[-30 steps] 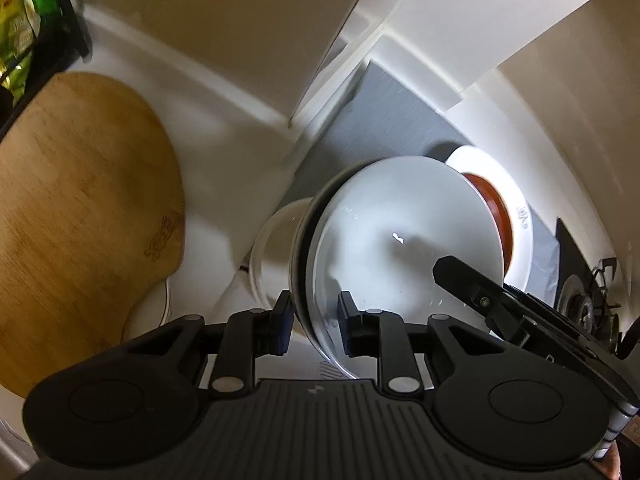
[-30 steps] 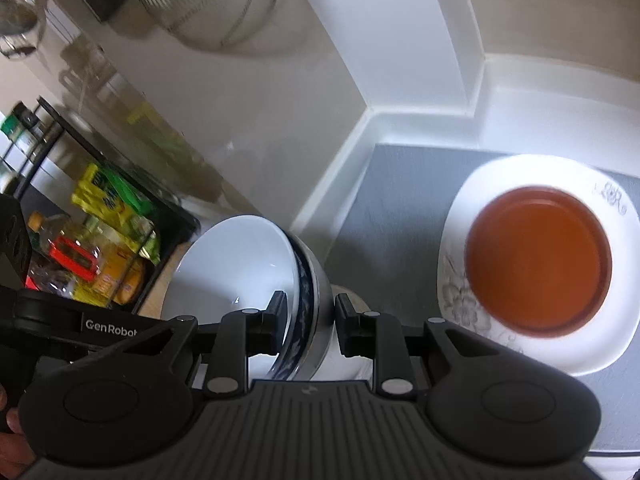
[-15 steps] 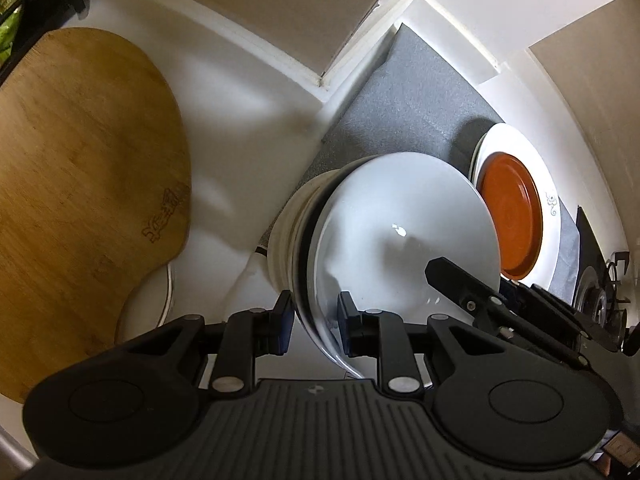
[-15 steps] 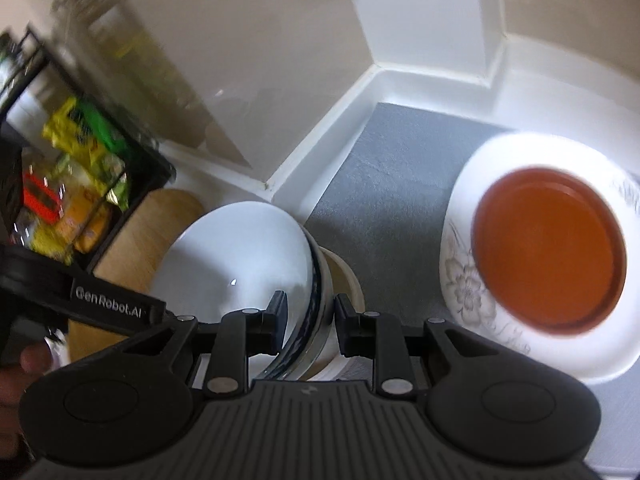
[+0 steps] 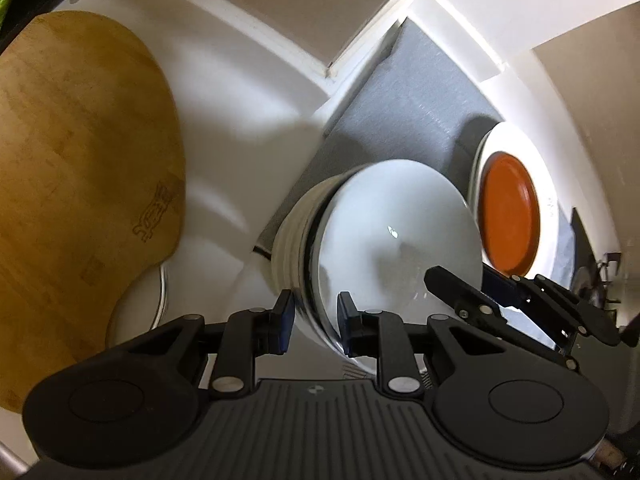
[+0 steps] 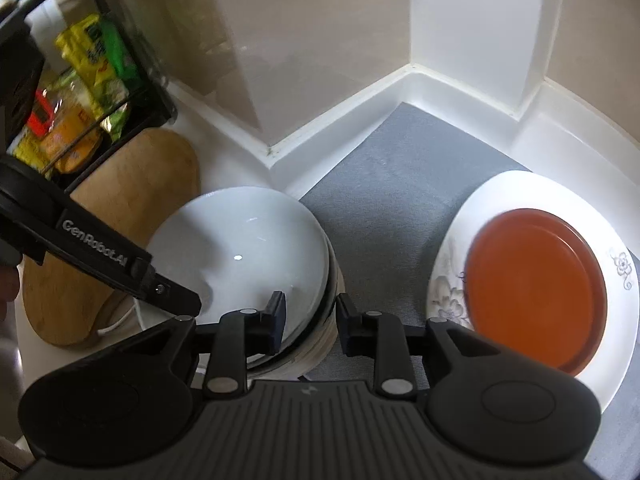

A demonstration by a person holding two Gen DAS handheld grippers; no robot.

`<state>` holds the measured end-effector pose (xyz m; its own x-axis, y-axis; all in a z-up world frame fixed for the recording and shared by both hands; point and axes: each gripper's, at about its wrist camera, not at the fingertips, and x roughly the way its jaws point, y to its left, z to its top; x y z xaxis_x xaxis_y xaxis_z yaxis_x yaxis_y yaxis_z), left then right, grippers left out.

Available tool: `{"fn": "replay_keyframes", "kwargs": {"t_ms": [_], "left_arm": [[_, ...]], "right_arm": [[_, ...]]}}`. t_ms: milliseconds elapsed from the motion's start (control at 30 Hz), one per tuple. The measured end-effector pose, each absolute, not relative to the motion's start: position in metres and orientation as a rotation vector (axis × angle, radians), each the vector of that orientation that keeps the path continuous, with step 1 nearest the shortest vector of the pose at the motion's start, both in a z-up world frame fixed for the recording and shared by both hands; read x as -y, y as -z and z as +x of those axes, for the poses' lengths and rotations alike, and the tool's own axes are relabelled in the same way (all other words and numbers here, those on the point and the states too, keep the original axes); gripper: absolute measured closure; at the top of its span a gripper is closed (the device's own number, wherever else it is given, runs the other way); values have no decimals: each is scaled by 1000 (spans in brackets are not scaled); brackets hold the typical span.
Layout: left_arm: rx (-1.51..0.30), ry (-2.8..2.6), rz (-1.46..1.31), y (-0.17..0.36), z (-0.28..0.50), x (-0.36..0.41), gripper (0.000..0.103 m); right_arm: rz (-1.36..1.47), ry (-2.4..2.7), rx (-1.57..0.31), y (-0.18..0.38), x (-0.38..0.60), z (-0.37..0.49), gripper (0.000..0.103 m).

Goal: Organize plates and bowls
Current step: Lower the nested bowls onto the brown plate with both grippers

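A stack of bowls (image 5: 396, 236) with a white bowl on top and a cream ribbed bowl (image 5: 290, 236) beneath is held between both grippers, low over the grey mat's (image 5: 404, 104) near corner. My left gripper (image 5: 312, 322) is shut on the stack's near rim. My right gripper (image 6: 308, 322) is shut on the opposite rim of the stack (image 6: 244, 256). A white flowered plate (image 6: 452, 280) with an orange plate (image 6: 532, 292) on it lies on the mat (image 6: 384, 184) to the right.
A wooden cutting board (image 5: 76, 184) lies on the white counter to the left, over a white lid (image 5: 136, 308). A black wire rack (image 6: 80, 92) with bright packets stands behind it. Walls and a white pillar (image 6: 472, 32) close the corner. A stove burner (image 5: 600, 272) is at the far right.
Both grippers have carried the bowl stack down and to the right, toward the grey mat. Their grip is unchanged.
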<state>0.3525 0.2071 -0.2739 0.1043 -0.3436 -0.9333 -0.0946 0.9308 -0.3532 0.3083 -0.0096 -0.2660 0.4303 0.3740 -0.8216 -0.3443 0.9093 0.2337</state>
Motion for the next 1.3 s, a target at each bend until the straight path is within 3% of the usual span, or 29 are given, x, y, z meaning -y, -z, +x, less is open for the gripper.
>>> {"fn": "replay_keyframes", "kwargs": {"t_ms": [300,433,533,600,667,733,933,1033,1100,1200,1300], "left_arm": [[-1369,238,-356,256,358,-222,79],[-1373,234,-363,264,364,-228,83],[-1387,260,-374,273,366,-228,83],[-1383,271,-339,274,366,-225,82],[-1382,266,-304,277,367,-220,76],[-1397,258,-297,285,367,-219,67],[-1475,312,-430,316,367,-220,47],[-1501,331,-474,327,367,-221,37],[-1495,328,-474,326,366,-223,42],[-1483,333,-448,316,362,-229,59],[-1492,346,-483,315,362,-234,63]], "right_arm": [[242,-465,-1047,261,40,324,72],[242,-472,-1056,267,41,329,91],[321,-483,-1065,273,49,332,91],[347,-472,-1074,276,53,333,87],[359,-448,-1100,280,56,333,65],[401,-446,-1112,286,61,331,51],[752,-431,-1222,339,79,329,35],[906,-436,-1250,361,79,325,32],[891,-424,-1226,358,77,322,35],[859,-427,-1184,343,78,318,49],[856,-431,-1205,341,79,318,51]]}}
